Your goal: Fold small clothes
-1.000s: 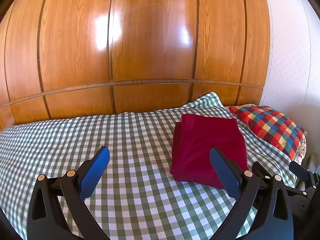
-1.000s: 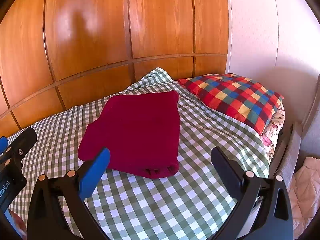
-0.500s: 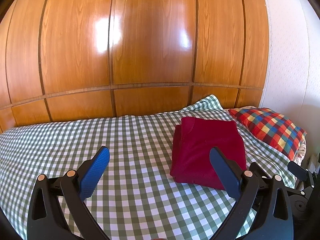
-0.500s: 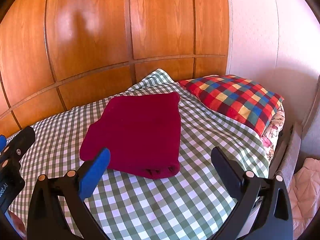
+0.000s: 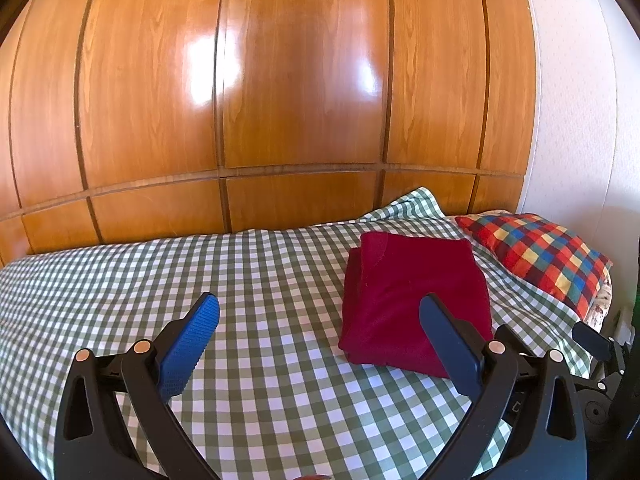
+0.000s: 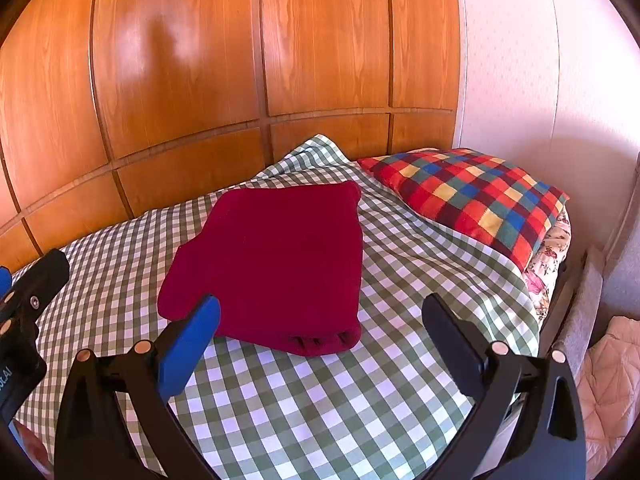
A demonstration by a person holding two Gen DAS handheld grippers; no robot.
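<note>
A dark red garment [image 5: 412,296] lies folded in a neat stack on the green-checked bedspread [image 5: 248,280], toward the bed's right side. From the right wrist view the same red garment [image 6: 276,260] shows its layered folded edge facing me. My left gripper [image 5: 320,312] hovers above the bedspread, open and empty, with the garment behind its right finger. My right gripper [image 6: 320,312] is also open and empty, held just short of the garment's near edge. The left gripper's body [image 6: 24,312] shows at the left edge of the right wrist view.
A multicoloured checked pillow [image 6: 472,196] lies at the right of the bed. A glossy wooden panelled wall [image 5: 280,100] rises behind the bed. A white wall [image 6: 520,80] stands at the right, with pinkish quilted fabric [image 6: 608,384] on the floor beside the bed.
Both cameras have tilted up and drawn back slightly, so the bed and garment sit lower in view. The garment has not moved, and both grippers stay open.
</note>
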